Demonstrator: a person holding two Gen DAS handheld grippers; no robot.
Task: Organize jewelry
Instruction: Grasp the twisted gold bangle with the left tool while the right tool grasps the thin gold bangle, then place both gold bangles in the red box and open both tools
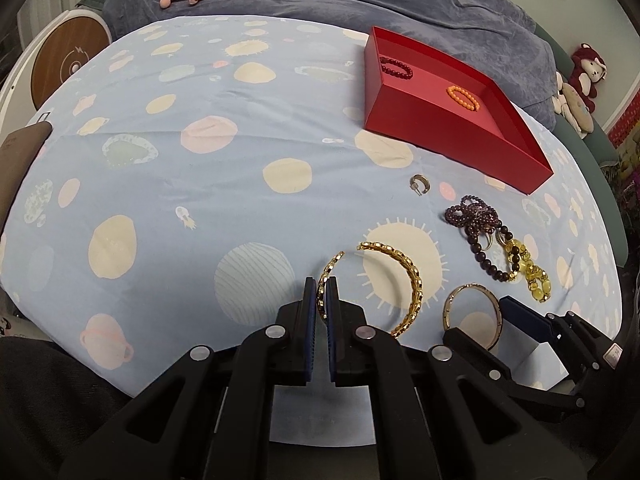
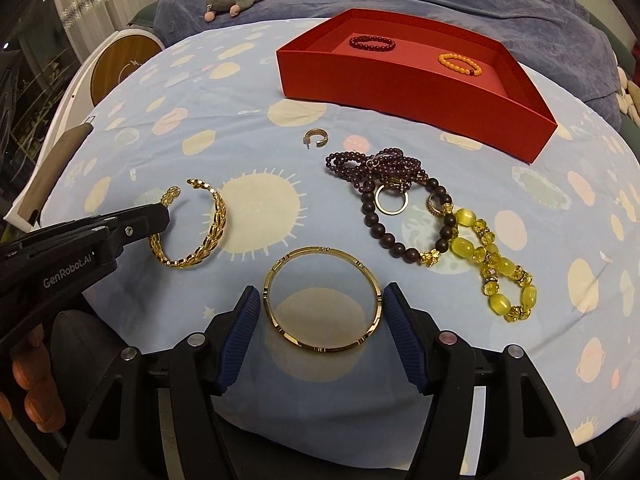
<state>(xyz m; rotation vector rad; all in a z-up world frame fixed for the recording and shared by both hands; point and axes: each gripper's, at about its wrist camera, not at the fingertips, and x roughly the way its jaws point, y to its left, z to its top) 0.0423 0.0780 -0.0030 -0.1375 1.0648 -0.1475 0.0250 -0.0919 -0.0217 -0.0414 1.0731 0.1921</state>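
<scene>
My left gripper [image 1: 321, 300] is shut on one end of a gold leaf-pattern open cuff [image 1: 412, 280] lying on the blue cloth; it also shows in the right wrist view [image 2: 200, 232], with the left gripper [image 2: 160, 220] on it. My right gripper [image 2: 322, 312] is open, its fingers on either side of a plain gold bangle [image 2: 276, 276] that lies flat. A red tray [image 2: 400, 92] at the back holds a dark red bead bracelet [image 2: 372, 44] and an orange bead bracelet [image 2: 460, 64].
A tangle of purple beads [image 2: 376, 166], gold rings, a dark brown bead bracelet [image 2: 384, 228] and a yellow bead bracelet [image 2: 500, 268] lies right of centre. A small silver hoop earring [image 2: 316, 137] lies before the tray. A round white device [image 2: 120, 68] stands at the left.
</scene>
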